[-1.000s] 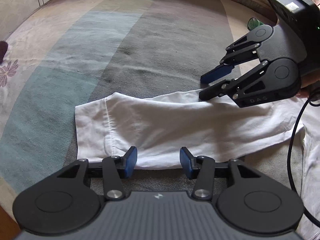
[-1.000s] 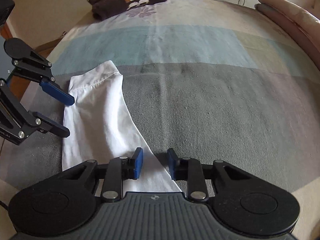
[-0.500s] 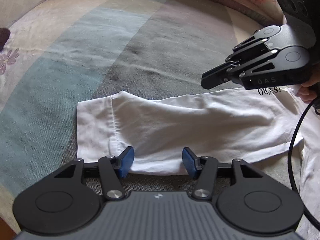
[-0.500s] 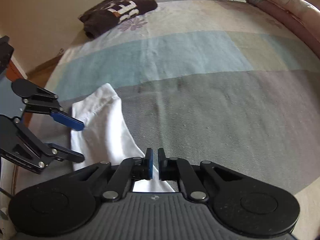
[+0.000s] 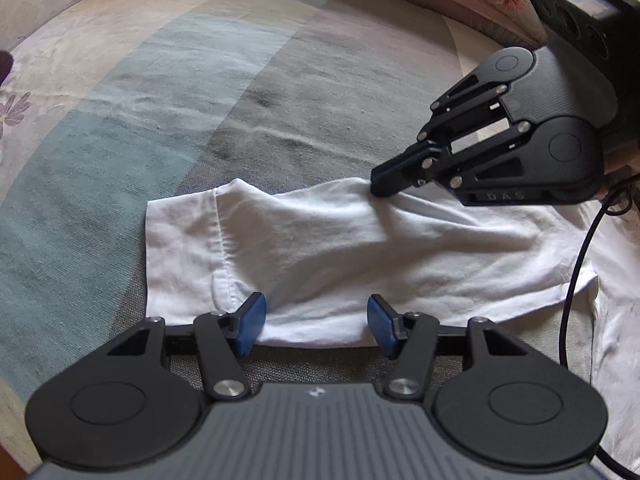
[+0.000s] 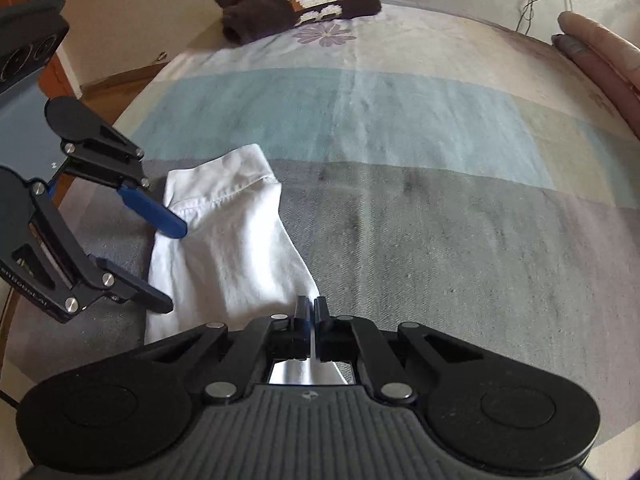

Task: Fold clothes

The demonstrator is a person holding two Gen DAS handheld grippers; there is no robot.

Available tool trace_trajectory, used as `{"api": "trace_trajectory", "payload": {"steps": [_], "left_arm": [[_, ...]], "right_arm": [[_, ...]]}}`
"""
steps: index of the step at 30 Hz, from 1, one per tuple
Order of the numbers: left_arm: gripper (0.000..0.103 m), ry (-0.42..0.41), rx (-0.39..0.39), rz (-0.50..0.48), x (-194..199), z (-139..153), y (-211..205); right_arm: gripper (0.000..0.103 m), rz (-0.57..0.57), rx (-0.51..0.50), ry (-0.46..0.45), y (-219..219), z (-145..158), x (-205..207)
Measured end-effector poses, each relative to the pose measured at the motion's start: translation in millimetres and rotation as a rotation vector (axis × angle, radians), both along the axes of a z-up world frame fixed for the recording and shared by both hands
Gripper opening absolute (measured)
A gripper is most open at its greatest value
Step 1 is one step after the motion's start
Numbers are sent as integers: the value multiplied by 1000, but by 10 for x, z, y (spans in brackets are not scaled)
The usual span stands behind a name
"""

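A white garment (image 5: 340, 248) lies on the striped bed cover (image 5: 200, 100), one sleeve stretched out flat with its cuff to the left. My left gripper (image 5: 314, 320) hovers over the sleeve's near edge; its jaws are opening and the hem lies between the blue pads, unpressed. My right gripper (image 5: 380, 186) is shut on the sleeve's far edge, where the cloth puckers up. In the right wrist view the white garment (image 6: 232, 248) runs into the right gripper (image 6: 312, 312), pinched between its pads, and the left gripper (image 6: 170, 268) stands open at the left.
A folded brown garment with white letters (image 6: 296, 0) sits at the bed's far corner. A pink pillow (image 6: 600, 52) lines the right side. A black cable (image 5: 576, 280) hangs over the shirt's body. Wooden floor (image 6: 120, 84) shows past the bed's left edge.
The right gripper closed and now pinches the sleeve's far edge, which has lifted into a small ridge. The left jaws have spread a little wider over the near hem.
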State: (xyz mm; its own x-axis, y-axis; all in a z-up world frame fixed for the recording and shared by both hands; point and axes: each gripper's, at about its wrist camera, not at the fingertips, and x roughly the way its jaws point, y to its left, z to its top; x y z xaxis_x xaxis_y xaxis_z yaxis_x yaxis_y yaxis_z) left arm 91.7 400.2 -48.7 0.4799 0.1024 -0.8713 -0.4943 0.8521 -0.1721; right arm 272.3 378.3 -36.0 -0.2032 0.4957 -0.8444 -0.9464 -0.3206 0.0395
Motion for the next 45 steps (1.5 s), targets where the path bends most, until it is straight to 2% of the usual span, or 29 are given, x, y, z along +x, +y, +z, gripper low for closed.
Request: {"api": "trace_trajectory", "payload": {"steps": [2,5,7,8,11,13,16,18,21,22,25,28,30,32,33,36,38,41,45], "left_arm": [[57,5,-4,1,-1,10,-7],[57,7,4,-5,40,91,-11],[57,-28,17,-32,111,138,-4],[57,-46,23,-46,156,150,4],[58,-58,8,-78,334,74,41],[60,-40,13,-78,379,0,84],[60,-4,75,-3,200,-27,232],[60,-1,63,12,62,-25,341],[59,110,81,4,126,39,317],[59,112,75,-11,182,78,276],[61,29,54,-76,425,206,50],[61,-26,68,-164,760,215,-284],[62,-34,58,-207,920,135,-444],[62,-5,43,-225,1004,34,-551],[61,2,54,-227,1000,11,-592],[69,18,62,-227,977,-23,-672],[69,29,64,-225,982,-19,-689],[70,53,79,-233,1017,-17,-718],[71,70,86,-236,1038,-21,-736]], "right_arm": [[5,-37,19,-8,9,33,35],[17,-113,43,37,-90,157,133],[47,-217,68,62,-276,250,255],[51,-269,78,76,-372,291,313],[52,-416,31,118,-744,271,435],[52,-480,-8,112,-995,225,451],[55,-538,-63,58,-1369,159,472],[58,-578,-99,23,-1616,117,490],[65,-688,-124,-2,-1935,94,578],[68,-731,-121,-4,-2025,92,611],[76,-888,-102,-25,-2260,62,738],[77,-1055,-73,-26,-2378,14,930],[77,-1139,-36,-29,-2433,29,1043],[77,-1191,-24,-66,-2480,54,1145],[77,-1199,-28,-75,-2499,51,1198],[77,-1202,-45,-52,-2514,2,1377],[77,-1168,-34,-32,-2453,5,1417],[77,-1064,3,-58,-2288,64,1346],[77,-882,-11,-129,-2113,22,1247]]}}
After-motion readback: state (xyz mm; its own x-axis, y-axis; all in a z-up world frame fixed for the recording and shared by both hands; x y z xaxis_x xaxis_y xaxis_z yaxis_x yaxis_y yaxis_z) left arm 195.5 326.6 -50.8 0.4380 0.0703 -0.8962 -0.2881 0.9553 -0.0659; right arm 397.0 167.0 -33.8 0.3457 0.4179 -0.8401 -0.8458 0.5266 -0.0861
